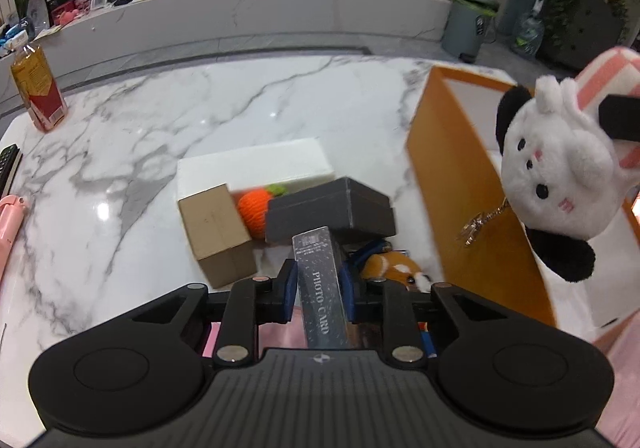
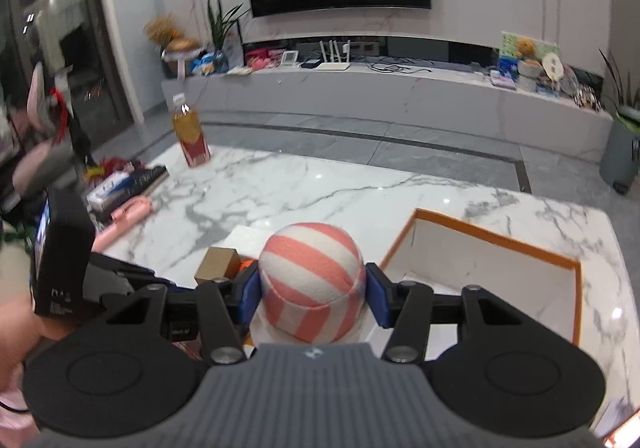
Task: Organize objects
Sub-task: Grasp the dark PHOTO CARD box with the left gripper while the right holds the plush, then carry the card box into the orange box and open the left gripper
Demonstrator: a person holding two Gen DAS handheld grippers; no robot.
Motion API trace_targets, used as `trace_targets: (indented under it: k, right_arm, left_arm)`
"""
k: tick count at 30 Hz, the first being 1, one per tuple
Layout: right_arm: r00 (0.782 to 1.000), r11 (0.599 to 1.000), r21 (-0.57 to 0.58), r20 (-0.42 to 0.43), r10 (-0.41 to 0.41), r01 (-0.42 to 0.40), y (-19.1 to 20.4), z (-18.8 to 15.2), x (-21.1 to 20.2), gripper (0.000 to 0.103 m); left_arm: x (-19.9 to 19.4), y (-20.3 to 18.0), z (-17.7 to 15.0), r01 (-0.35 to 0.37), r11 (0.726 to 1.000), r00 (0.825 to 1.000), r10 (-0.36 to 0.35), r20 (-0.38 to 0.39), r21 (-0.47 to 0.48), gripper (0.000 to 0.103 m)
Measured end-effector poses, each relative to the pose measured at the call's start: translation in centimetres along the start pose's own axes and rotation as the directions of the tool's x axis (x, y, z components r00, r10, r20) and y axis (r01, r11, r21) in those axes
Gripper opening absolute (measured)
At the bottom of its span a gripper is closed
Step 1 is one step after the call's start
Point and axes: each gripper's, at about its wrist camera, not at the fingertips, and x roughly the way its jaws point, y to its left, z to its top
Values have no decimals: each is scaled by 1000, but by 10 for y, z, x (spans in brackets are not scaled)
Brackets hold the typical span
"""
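Observation:
My left gripper (image 1: 320, 288) is shut on a slim silver box marked PHOTO CARD (image 1: 316, 248), its blue pads pressing both long sides. Just beyond it lies a pile: a dark grey box (image 1: 332, 207), a cardboard box (image 1: 216, 232), a white box (image 1: 256, 167), an orange knitted fruit (image 1: 254, 213) and a brown plush (image 1: 394, 266). My right gripper (image 2: 312, 288) is shut on a white plush toy's pink-striped hat (image 2: 310, 268). In the left wrist view that plush toy (image 1: 560, 175) hangs above the open orange-walled box (image 1: 452, 183), keychain dangling.
The orange-rimmed box (image 2: 496, 240) shows a white inside. A bottle of amber drink (image 1: 38, 87) stands at the marble table's far left corner. A remote (image 1: 8, 163) and a pink object (image 1: 10, 224) lie along the left edge. A person's hand (image 2: 16, 328) shows at left.

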Motion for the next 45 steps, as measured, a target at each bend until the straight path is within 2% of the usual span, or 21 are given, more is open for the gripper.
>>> trace_targets:
  k: [7, 10, 14, 18, 21, 23, 29, 38, 45]
  right_arm:
    - [1000, 996, 89, 16, -13, 12, -22, -16, -31, 55]
    - [999, 993, 111, 18, -28, 26, -30, -24, -43, 55]
    - [998, 989, 138, 35, -50, 45, -41, -31, -60, 55]
    - [995, 985, 153, 44, -85, 77, -46, -36, -70, 55]
    - [990, 983, 130, 28, -136, 131, -48, -46, -70, 55]
    - [990, 981, 137, 6, -142, 139, -52, -55, -66, 55]
    - [987, 973, 173, -81, -137, 149, -71, -78, -49, 55]
    - [985, 970, 205, -140, -104, 131, -88, -90, -24, 55]
    - [978, 967, 226, -194, -74, 118, -99, -100, 3, 55]
  left_arm:
    - [-33, -10, 0, -11, 1000, 996, 11, 92, 2, 26]
    - [-57, -19, 3, -10, 1000, 988, 7, 154, 17, 26]
    - [-90, -36, 13, 18, 999, 972, -29, 231, 49, 26]
    - [-112, -60, 21, 82, 992, 954, -105, 282, 91, 26]
    - [-111, -80, 27, 144, 981, 949, -174, 261, 131, 26]
    - [-102, -94, 30, 181, 972, 950, -213, 230, 152, 26]
    - [-56, -131, 35, 215, 955, 960, -246, 136, 206, 26]
    - [-6, -150, 12, 137, 949, 989, -145, 8, 286, 26]
    - [14, -167, 2, 43, 910, 998, -23, -53, 413, 26]
